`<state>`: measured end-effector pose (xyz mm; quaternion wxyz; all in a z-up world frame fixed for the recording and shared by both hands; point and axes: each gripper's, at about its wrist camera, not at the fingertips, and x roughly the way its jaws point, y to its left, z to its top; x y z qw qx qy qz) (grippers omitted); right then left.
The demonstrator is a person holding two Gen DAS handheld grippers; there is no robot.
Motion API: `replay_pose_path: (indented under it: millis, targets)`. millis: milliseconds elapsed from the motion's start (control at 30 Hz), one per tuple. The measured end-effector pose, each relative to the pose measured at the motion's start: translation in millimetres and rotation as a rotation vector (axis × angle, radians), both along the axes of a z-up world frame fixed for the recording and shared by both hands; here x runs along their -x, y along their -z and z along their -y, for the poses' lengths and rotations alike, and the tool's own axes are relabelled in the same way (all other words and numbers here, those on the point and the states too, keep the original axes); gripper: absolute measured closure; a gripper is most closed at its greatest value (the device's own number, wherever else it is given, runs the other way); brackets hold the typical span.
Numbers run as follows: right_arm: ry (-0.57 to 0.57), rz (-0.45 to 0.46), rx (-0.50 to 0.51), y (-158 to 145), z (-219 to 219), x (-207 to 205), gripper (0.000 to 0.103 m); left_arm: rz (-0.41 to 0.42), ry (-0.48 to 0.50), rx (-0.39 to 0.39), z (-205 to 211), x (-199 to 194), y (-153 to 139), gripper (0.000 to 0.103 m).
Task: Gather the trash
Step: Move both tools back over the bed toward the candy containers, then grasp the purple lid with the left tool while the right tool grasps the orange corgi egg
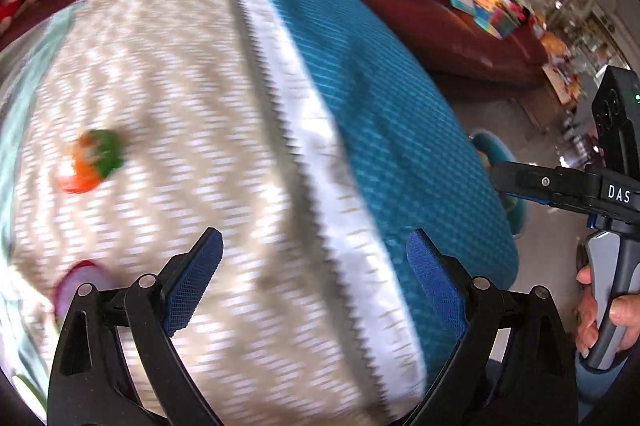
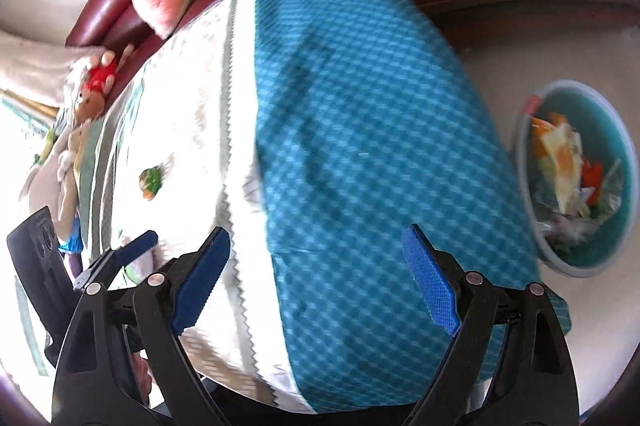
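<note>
My left gripper hangs wide and empty over the cloth, with an orange-green wrapper lying ahead to its left. My right gripper is wide and empty too, above the cloth's blue part. The bin sits on the floor to its right, trash inside.

My left gripper and right gripper have black frames, silver screws and blue textured fingers; one body reads "DAS".
</note>
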<state>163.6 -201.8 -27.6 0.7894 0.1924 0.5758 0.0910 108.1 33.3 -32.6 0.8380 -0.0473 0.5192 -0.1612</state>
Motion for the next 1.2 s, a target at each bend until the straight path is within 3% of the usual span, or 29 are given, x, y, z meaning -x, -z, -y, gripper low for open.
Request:
replay_pose_path:
  millis: [400,733,900,1033,1100,1167,1200]
  targets:
    - [-0.127,-0.039,0.018,6,-85,-16,0.019,0.010,-0.112,-0.053,-90,25,0,0.008]
    - [-0.214,-0.066,0.006,15,-140,-17,0.019,-0.036,-0.202,-0.037,-157,43,16,0.011]
    - [-0.235,-0.082,0.009,21,-154,-18,0.019,-0.066,-0.172,-0.036,-156,39,26,0.040]
    - [-0.242,-0.085,0.016,22,-160,-22,0.019,-0.075,-0.158,-0.047,-152,33,35,0.050]
    - [-0.248,-0.084,0.022,22,-165,-26,0.019,-0.069,-0.162,-0.053,-150,32,38,0.081]
    - [-0.256,-0.078,0.028,21,-168,-30,0.019,-0.062,-0.166,-0.050,-151,31,39,0.095]
    - [-0.260,-0.076,0.031,21,-171,-32,0.019,-0.060,-0.181,-0.025,-155,30,39,0.095]
